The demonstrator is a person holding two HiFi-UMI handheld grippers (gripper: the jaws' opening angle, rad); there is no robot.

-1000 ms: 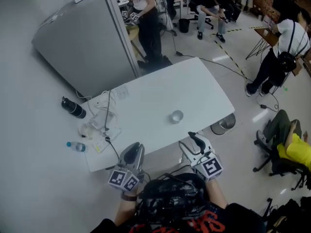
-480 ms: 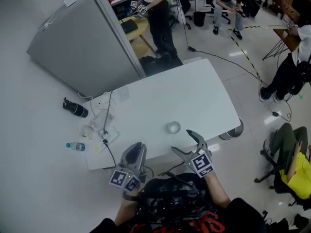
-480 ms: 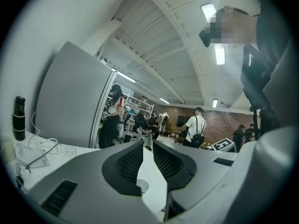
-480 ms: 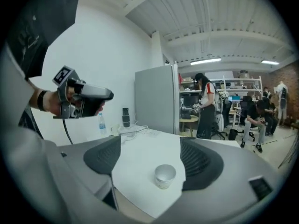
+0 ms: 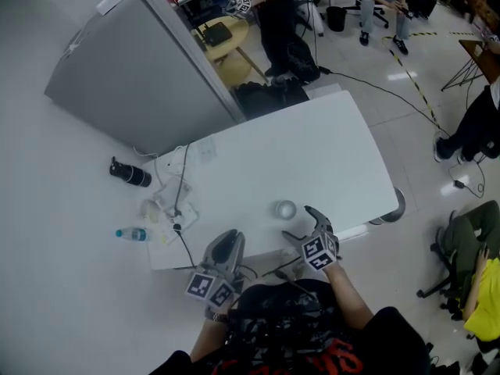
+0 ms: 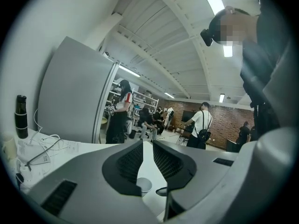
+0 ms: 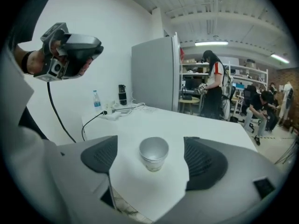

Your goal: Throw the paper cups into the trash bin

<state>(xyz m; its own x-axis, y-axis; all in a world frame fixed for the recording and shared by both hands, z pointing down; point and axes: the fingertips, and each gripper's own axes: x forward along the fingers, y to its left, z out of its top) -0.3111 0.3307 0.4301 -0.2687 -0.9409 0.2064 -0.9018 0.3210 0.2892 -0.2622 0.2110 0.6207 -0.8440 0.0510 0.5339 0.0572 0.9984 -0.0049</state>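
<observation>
- The small pale paper cup [image 5: 285, 208] stands upright, mouth up, on the white rectangular tabletop [image 5: 312, 151], near the edge closest to the person. Fine rings under its rim look like several cups nested together.
- The right gripper [image 5: 298, 223] lies just beside the paper cup on its near side. Its jaws are opening and spread wide. In the right gripper view the cup sits in the gap between the two dark ribbed pads, and neither pad touches it.
- The left gripper [image 5: 230, 237] is held over the tabletop's near edge, to the left of the cup and apart from it. Its jaws are pressed together at the tips with nothing pinched.
- Each gripper carries a cube with black-and-white square markers; they show patterns only, no words.
- A round metallic trash bin [image 5: 396, 207] stands on the floor at the tabletop's right end, partly hidden under it.
- By the left end are a black flask [image 5: 130, 174], a clear plastic water bottle with a blue cap [image 5: 133, 233] whose label is too small to read, and a tangle of white cables [image 5: 176, 201].
- A large grey cabinet [image 5: 133, 76] stands beyond the tabletop's far left corner.
- The red print on the person's dark top [image 5: 312, 358] cannot be read.
</observation>
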